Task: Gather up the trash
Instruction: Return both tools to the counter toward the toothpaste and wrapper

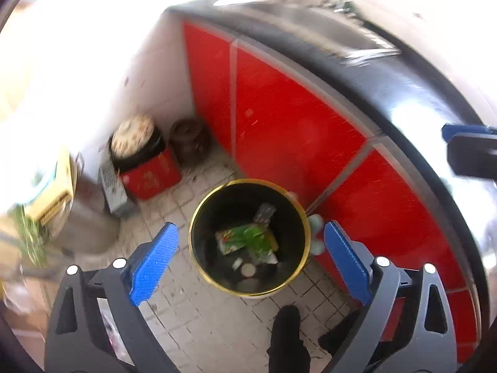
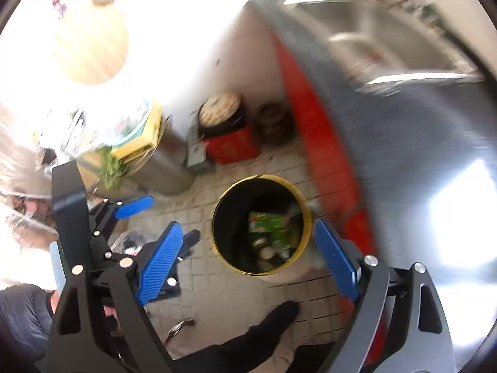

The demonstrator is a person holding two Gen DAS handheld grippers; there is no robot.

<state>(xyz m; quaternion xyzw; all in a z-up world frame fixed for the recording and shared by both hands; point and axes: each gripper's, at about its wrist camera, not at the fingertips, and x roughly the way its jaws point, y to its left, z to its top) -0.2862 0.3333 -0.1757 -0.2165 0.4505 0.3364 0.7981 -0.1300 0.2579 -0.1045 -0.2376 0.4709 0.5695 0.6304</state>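
Note:
A black trash bin with a gold rim [image 1: 198, 214] stands on the tiled floor by the red cabinets; it also shows in the right wrist view [image 2: 306, 217]. Inside lie a green wrapper [image 1: 248, 237] [image 2: 270, 225] and other small trash. My left gripper [image 1: 251, 242] is open and empty, held above the bin. My right gripper [image 2: 248, 250] is open and empty, also above the bin. The left gripper's body shows in the right wrist view [image 2: 80, 236] at the left, and the right gripper shows in the left wrist view [image 1: 472, 152] at the right edge.
Red cabinet doors [image 1: 279, 124] under a dark counter with a steel sink [image 2: 388, 40] run along the right. A red box with a black pot [image 1: 146, 161], a brown jar [image 1: 189, 140] and a metal drum [image 2: 174, 168] stand in the corner. The person's black shoe [image 1: 287, 335] is near the bin.

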